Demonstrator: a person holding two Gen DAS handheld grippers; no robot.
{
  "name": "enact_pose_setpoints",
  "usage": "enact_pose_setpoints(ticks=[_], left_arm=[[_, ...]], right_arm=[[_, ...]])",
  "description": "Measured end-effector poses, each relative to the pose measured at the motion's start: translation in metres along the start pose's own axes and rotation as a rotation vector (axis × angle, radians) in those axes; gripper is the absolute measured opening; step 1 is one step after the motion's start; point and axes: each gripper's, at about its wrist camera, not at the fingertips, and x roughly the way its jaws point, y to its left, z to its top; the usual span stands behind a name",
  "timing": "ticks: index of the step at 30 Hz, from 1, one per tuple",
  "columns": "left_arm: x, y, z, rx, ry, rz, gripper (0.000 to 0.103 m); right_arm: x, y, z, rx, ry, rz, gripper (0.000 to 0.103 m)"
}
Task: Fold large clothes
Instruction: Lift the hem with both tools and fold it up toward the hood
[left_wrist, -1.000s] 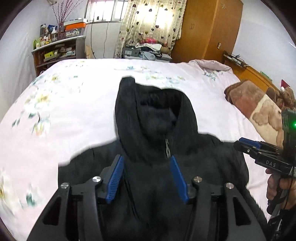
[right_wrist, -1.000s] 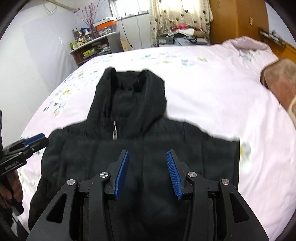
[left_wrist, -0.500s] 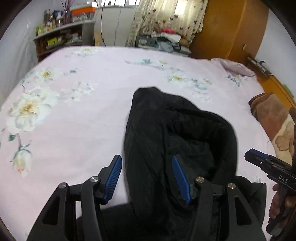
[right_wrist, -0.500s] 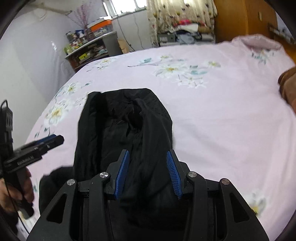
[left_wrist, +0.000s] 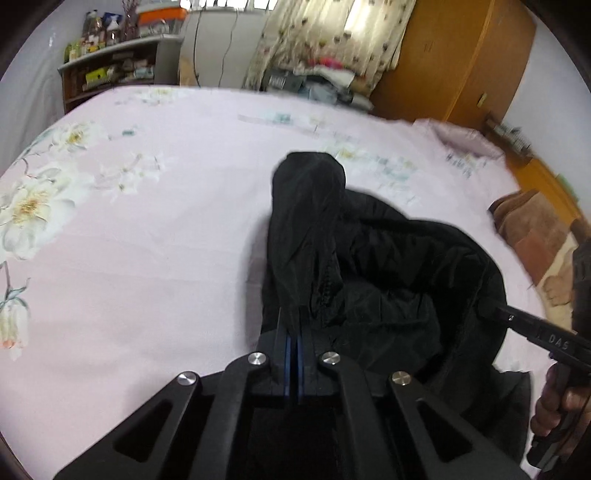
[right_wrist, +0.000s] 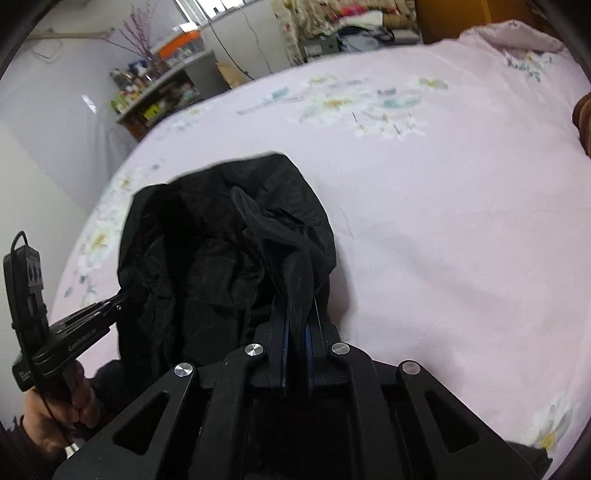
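A black hooded jacket (left_wrist: 376, 273) lies on the pink flowered bed; its hood fills the middle of both views, and it also shows in the right wrist view (right_wrist: 207, 258). My left gripper (left_wrist: 294, 332) is shut on the hood's left edge. My right gripper (right_wrist: 299, 325) is shut on the hood's right edge, with fabric bunched between the blue pads. Each gripper shows in the other's view: the right one (left_wrist: 491, 308) at the hood's right rim, the left one (right_wrist: 123, 297) at its left rim. The jacket's body is hidden below the grippers.
The pink bedsheet (left_wrist: 147, 236) spreads wide to the left and far side. A brown blanket (left_wrist: 535, 229) lies at the bed's right edge. A shelf with clutter (left_wrist: 110, 70) and a wooden wardrobe (left_wrist: 450, 62) stand beyond the bed.
Both grippers moved forward from the jacket's chest to the hood and closed on its edges. They were open half a second ago. The hood is now gathered and lifted.
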Motion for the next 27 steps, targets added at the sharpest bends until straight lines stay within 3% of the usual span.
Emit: enact_pose_setpoints(ticks=[7, 13, 17, 23, 27], left_arm=[[-0.087, -0.009, -0.021, -0.004, -0.124, -0.067, 0.001], [-0.147, -0.020, -0.063, 0.032, -0.178, -0.106, 0.001], [-0.171, -0.018, -0.103, 0.028, -0.169, -0.129, 0.002], [-0.174, -0.003, -0.157, 0.005, -0.083, -0.084, 0.002], [-0.179, 0.013, -0.182, -0.027, -0.031, -0.051, 0.002]], right_arm=[[-0.077, 0.015, -0.032, -0.012, -0.107, 0.047, 0.005], [-0.132, 0.019, -0.080, -0.014, -0.153, 0.051, 0.005], [-0.152, 0.013, -0.128, -0.001, -0.139, 0.057, 0.005], [-0.152, -0.006, -0.196, 0.061, -0.053, 0.056, 0.005], [-0.153, -0.021, -0.222, 0.101, 0.006, 0.059, 0.006]])
